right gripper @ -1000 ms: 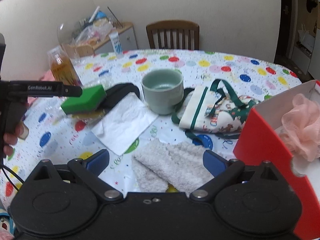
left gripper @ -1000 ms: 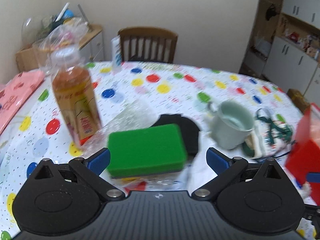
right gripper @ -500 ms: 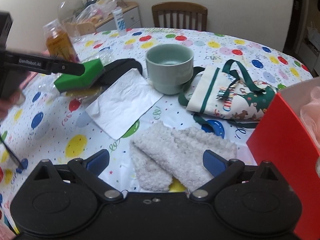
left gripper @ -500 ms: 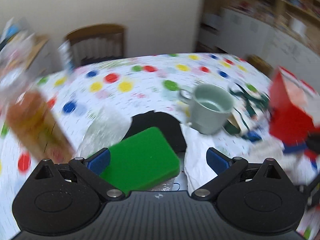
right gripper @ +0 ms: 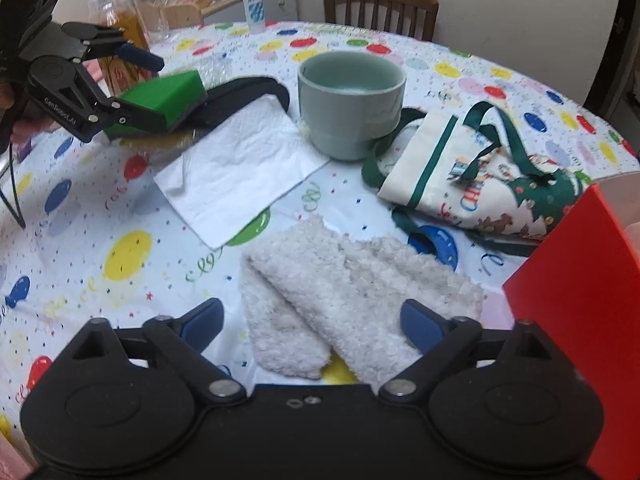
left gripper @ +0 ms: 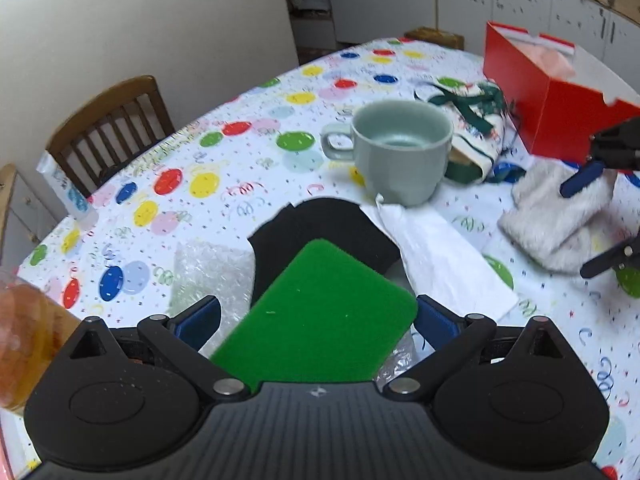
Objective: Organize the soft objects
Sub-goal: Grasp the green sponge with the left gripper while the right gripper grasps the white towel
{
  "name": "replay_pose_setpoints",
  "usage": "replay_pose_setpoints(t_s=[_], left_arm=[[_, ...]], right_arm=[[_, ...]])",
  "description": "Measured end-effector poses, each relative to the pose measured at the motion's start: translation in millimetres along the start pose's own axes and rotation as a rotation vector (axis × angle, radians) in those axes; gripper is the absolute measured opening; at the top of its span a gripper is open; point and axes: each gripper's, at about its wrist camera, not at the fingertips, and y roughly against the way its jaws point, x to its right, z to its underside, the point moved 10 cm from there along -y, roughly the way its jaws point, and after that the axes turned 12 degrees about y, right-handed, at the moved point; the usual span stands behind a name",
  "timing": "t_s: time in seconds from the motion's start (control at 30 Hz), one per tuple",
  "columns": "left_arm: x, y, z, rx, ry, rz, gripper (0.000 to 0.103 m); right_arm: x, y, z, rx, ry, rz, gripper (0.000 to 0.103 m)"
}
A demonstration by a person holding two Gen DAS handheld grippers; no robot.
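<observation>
A green sponge (left gripper: 320, 320) lies slantwise between the fingers of my left gripper (left gripper: 316, 316), resting on bubble wrap and a black pad (left gripper: 320, 224). The jaws stand wide, and one blue pad hovers clear above the sponge in the right wrist view. My right gripper (right gripper: 310, 322) is low over a folded fluffy white cloth (right gripper: 360, 288); its jaws are closing with the cloth between them, the left pad still apart from it. A red box (left gripper: 540, 92) at the far right holds a pink puff (left gripper: 548, 54).
A pale green mug (right gripper: 352, 96) stands mid-table beside a white napkin (right gripper: 240, 168) and a printed tote bag (right gripper: 480, 176). An orange drink bottle (right gripper: 120, 40) stands behind the left gripper. A wooden chair (left gripper: 108, 128) is at the far side of the table.
The left gripper has rolled and sunk, so the sponge now sits diagonally between its fingers. The right gripper has come down closer over the fluffy cloth, and its fingers have drawn in slightly.
</observation>
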Motion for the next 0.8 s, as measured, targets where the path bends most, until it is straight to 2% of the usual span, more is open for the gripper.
replay_pose_setpoints(t_s=[0.1, 0.23, 0.37, 0.5, 0.6, 0.67, 0.73, 0.8], left_arm=[[-1, -6, 5, -0.015, -0.017, 0.002, 0.103], [-3, -9, 7, -0.009, 0.013, 0.01, 0.103], [-2, -7, 7, 0.0, 0.032, 0.006, 0.101], [-4, -2, 4, 0.008, 0.065, -0.005, 0.097], [-7, 2, 1, 0.015, 0.108, -0.014, 0.096], [-8, 6, -1, 0.02, 0.142, -0.016, 0.096], [-8, 10, -4, 0.026, 0.17, -0.026, 0.096], [-8, 14, -6, 0.029, 0.199, -0.034, 0.096]], right_arm=[[-1, -5, 3, -0.019, 0.004, -0.003, 0.089], [-3, -10, 6, -0.037, 0.013, 0.009, 0.08], [-2, -12, 10, -0.044, 0.016, 0.02, 0.078], [-1, -10, 10, -0.039, 0.026, 0.044, 0.066], [4, -6, 11, -0.029, 0.008, 0.053, 0.051], [9, -4, 12, -0.023, -0.014, 0.056, 0.034], [14, -1, 13, -0.017, -0.04, 0.06, 0.021], [19, 2, 14, -0.009, -0.074, 0.051, 0.016]])
